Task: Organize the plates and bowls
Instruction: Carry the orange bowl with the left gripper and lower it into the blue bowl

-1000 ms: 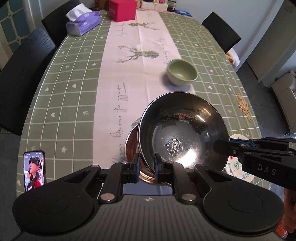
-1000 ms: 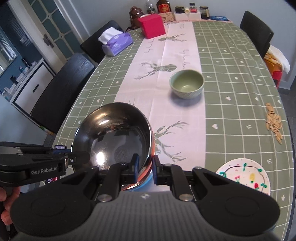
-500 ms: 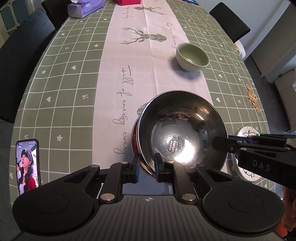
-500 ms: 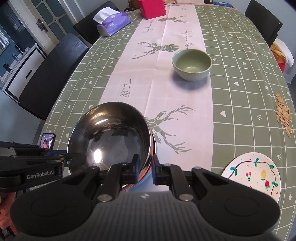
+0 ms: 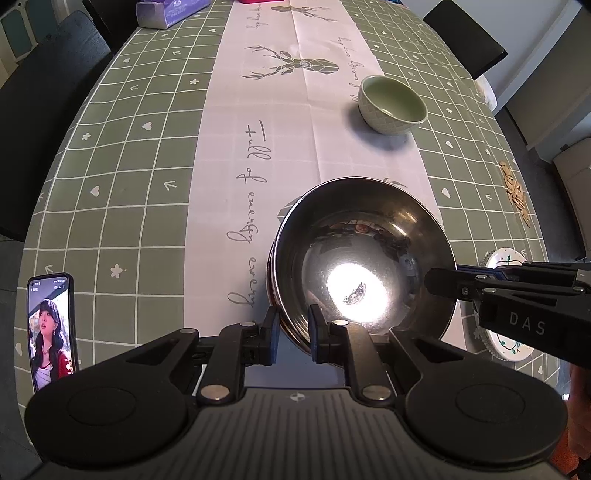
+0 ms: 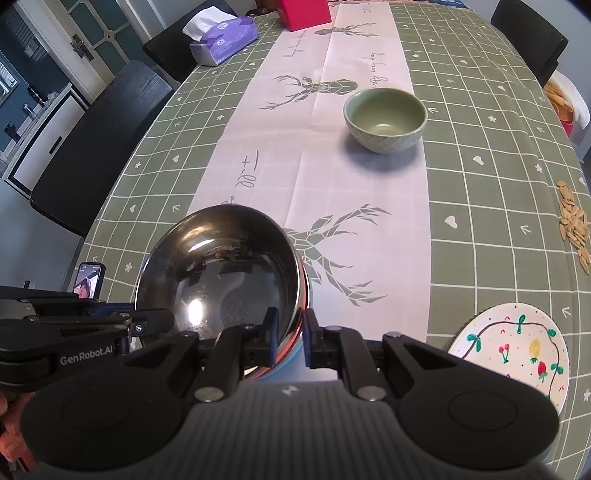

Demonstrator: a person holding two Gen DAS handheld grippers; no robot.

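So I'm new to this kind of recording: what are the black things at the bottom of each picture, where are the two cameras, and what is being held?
No robot here: a person holds a handheld two-finger claw in each hand. Each claw carries a fisheye camera looking forward along its fingers, so the black shapes at the bottom are the claw itself. One picture comes from the left claw, the other from the right claw; each also sees the other claw entering from the side.

Both claws pinch the rim of the same steel bowl, from opposite sides. A second metal rim shows just beneath it, so it seems nested in another bowl.

On the checked tablecloth lie a green bowl, a painted plate, a pile of seeds, a tissue pack, a red box and a phone with its screen on.
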